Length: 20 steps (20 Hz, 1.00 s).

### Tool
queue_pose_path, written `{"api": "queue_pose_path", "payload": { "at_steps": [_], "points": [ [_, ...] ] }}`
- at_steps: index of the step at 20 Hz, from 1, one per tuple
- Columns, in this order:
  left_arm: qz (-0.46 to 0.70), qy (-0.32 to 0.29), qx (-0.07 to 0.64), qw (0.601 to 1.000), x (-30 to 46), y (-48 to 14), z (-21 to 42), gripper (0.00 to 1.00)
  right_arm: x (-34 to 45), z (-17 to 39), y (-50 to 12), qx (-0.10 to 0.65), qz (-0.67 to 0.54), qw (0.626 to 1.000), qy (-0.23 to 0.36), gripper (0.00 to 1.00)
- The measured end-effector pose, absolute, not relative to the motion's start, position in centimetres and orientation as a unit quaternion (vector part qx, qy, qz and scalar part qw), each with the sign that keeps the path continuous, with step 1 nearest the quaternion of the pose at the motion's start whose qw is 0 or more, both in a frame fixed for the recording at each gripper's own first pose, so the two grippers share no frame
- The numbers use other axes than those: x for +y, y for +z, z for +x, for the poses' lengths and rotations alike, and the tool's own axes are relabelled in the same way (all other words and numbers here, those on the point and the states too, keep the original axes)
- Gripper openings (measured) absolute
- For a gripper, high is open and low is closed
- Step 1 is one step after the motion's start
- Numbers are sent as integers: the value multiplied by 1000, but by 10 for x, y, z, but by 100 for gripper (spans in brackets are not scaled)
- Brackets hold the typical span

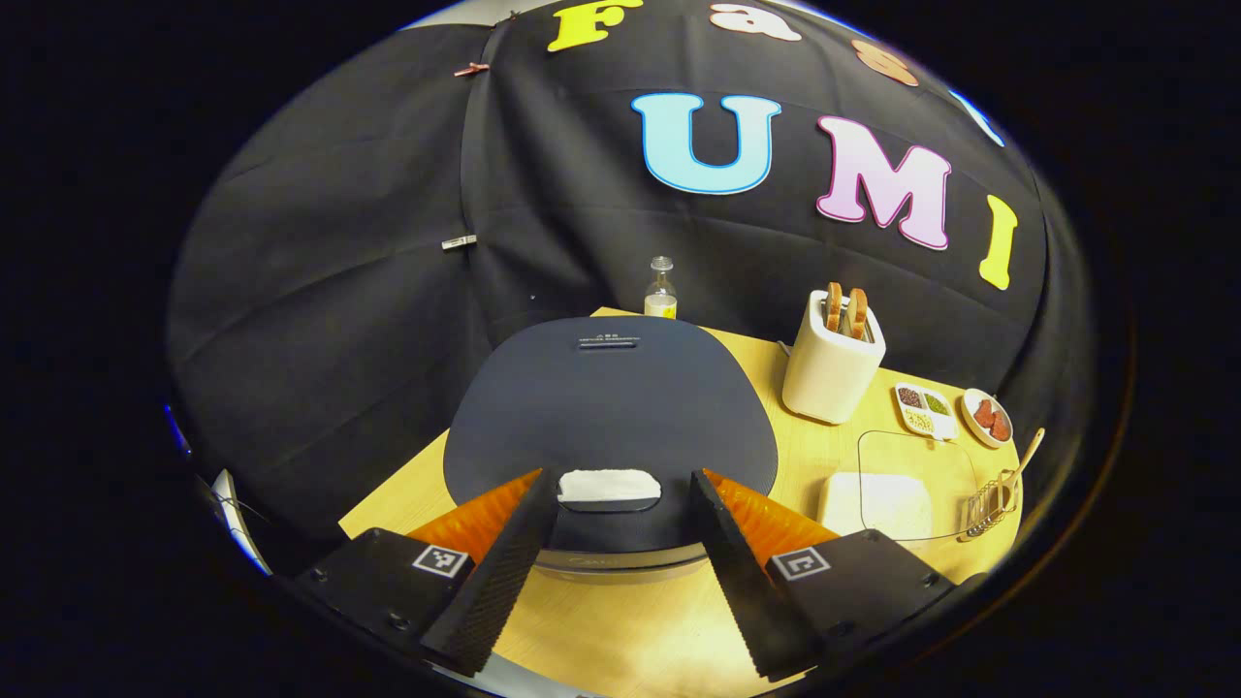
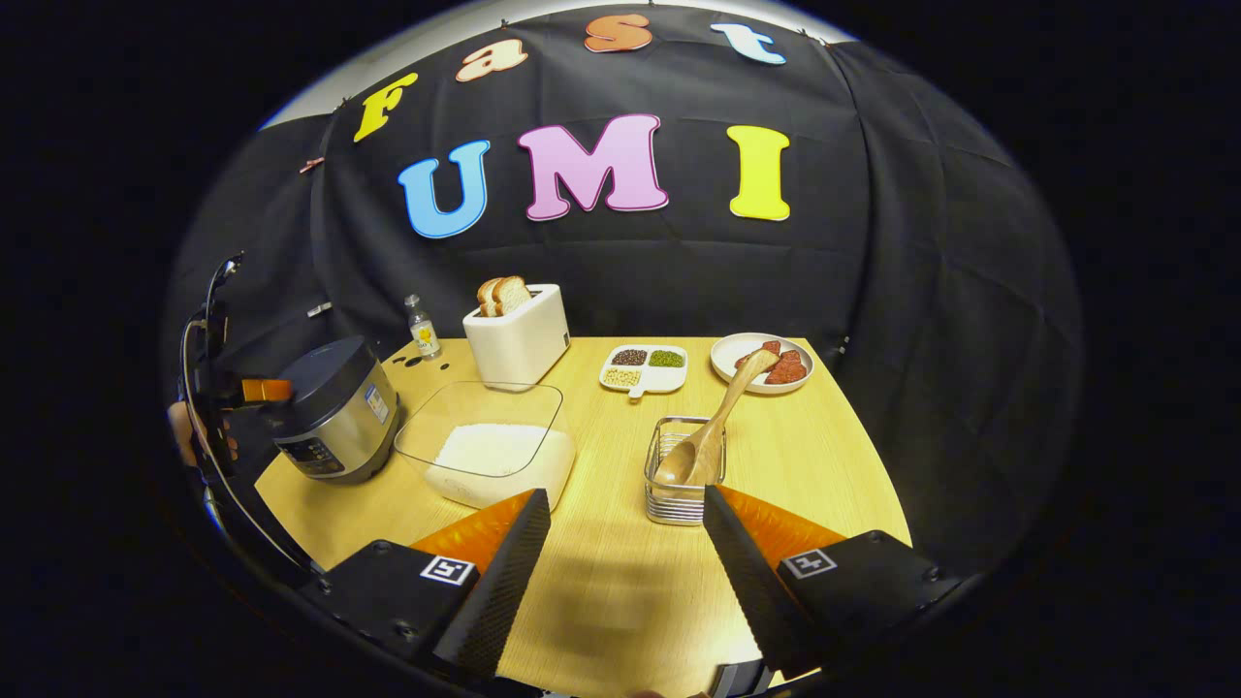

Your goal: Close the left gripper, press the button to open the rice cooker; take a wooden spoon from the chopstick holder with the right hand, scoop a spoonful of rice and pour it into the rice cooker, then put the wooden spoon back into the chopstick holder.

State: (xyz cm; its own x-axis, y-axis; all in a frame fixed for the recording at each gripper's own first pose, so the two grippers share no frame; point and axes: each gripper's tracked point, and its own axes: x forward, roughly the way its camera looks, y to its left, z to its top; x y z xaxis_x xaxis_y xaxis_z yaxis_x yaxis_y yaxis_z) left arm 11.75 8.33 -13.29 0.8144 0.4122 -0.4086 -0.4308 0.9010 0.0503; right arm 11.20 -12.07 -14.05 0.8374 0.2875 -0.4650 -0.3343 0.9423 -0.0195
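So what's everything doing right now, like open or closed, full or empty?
Rice cooker: lid shut.
Spoon: standing in the holder, leaning.
Rice box: open, rice inside.
Toaster: bread sticking up.
Bottle: upright, capped.
Seed dish: compartments filled.
Plate: food on it.
Left tongs: open, near the cooker's button.
Right tongs: open, holding nothing.
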Motion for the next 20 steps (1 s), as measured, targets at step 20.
{"api": "queue_pose_path", "payload": {
  "at_steps": [20],
  "points": [
    [76, 89, -17, 993, -19, 33, 30, 97, -90, 47, 19, 51, -13, 995, 88, 99]
  ]
}}
